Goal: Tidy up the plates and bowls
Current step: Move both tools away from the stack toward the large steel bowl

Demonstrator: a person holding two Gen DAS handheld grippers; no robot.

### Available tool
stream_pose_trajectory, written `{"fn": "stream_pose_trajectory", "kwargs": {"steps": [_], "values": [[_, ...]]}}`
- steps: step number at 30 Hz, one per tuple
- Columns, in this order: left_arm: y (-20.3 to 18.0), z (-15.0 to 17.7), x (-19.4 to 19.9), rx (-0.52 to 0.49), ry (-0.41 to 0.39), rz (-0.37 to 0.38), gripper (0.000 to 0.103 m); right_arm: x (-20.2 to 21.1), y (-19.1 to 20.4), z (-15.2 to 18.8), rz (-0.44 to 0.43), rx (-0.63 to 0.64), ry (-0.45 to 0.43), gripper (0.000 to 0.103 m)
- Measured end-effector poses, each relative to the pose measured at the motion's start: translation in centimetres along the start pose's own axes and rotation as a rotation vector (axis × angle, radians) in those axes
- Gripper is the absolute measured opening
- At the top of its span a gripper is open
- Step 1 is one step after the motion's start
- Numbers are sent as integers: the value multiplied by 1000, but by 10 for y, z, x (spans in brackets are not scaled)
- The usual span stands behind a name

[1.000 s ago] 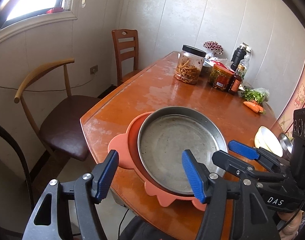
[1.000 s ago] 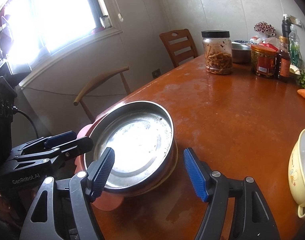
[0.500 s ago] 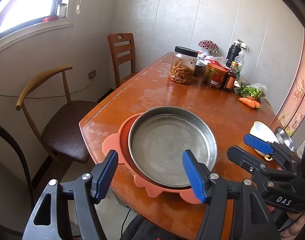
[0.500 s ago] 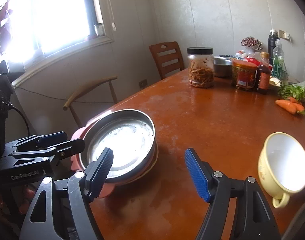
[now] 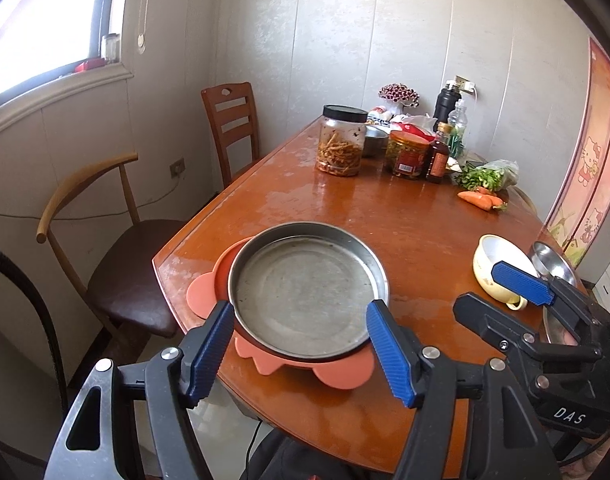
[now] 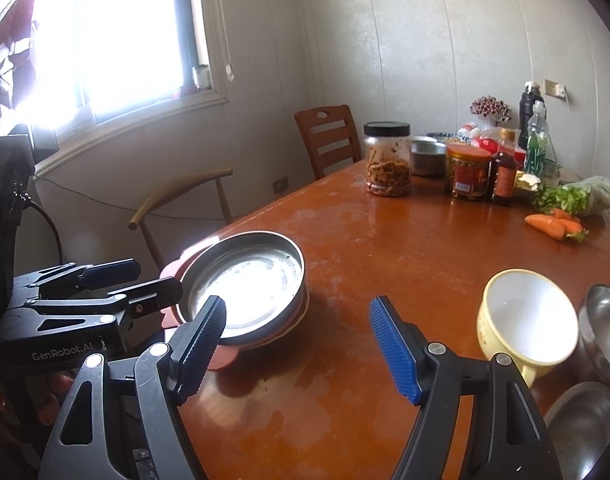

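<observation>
A steel round plate (image 5: 305, 292) rests on an orange silicone plate (image 5: 341, 378) at the table's near left corner; the stack also shows in the right wrist view (image 6: 245, 284). A yellow bowl with a handle (image 6: 525, 320) lies tilted at the right, beside a small steel bowl (image 6: 603, 328) and a steel plate (image 6: 585, 424). My left gripper (image 5: 301, 354) is open and empty, just in front of the stack. My right gripper (image 6: 301, 344) is open and empty, above the table between the stack and the yellow bowl.
At the far end of the wooden table (image 5: 405, 216) stand a jar of dried strips (image 5: 341, 144), a red-lidded jar (image 5: 407, 154), bottles (image 5: 439, 156), greens and carrots (image 5: 481, 199). Two chairs (image 5: 117, 248) stand at the left, under a window.
Both grippers have pulled back and up from the stacked plates. The yellow bowl and steel dishes at the right have come into fuller view. Both grippers stay open.
</observation>
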State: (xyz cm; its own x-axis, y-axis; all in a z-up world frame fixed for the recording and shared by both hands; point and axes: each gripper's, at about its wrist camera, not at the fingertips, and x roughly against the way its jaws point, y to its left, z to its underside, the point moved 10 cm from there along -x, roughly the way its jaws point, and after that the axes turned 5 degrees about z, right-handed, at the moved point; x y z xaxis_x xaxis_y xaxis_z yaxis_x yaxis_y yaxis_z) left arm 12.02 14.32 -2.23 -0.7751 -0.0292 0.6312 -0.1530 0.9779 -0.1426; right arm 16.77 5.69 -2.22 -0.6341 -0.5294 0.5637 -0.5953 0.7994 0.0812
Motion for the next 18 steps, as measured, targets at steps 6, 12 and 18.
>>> {"fn": "stream_pose_trajectory", "kwargs": {"steps": [6, 12, 18], "values": [[-16, 0, 9, -24, -12, 12, 68, 24, -9, -4, 29, -7, -45, 76], [-39, 3, 12, -38, -8, 41, 68, 51, -16, -5, 42, -17, -84, 76], [-75, 11, 11, -66, 15, 102, 68, 74, -24, 0, 53, -26, -110, 76]]}}
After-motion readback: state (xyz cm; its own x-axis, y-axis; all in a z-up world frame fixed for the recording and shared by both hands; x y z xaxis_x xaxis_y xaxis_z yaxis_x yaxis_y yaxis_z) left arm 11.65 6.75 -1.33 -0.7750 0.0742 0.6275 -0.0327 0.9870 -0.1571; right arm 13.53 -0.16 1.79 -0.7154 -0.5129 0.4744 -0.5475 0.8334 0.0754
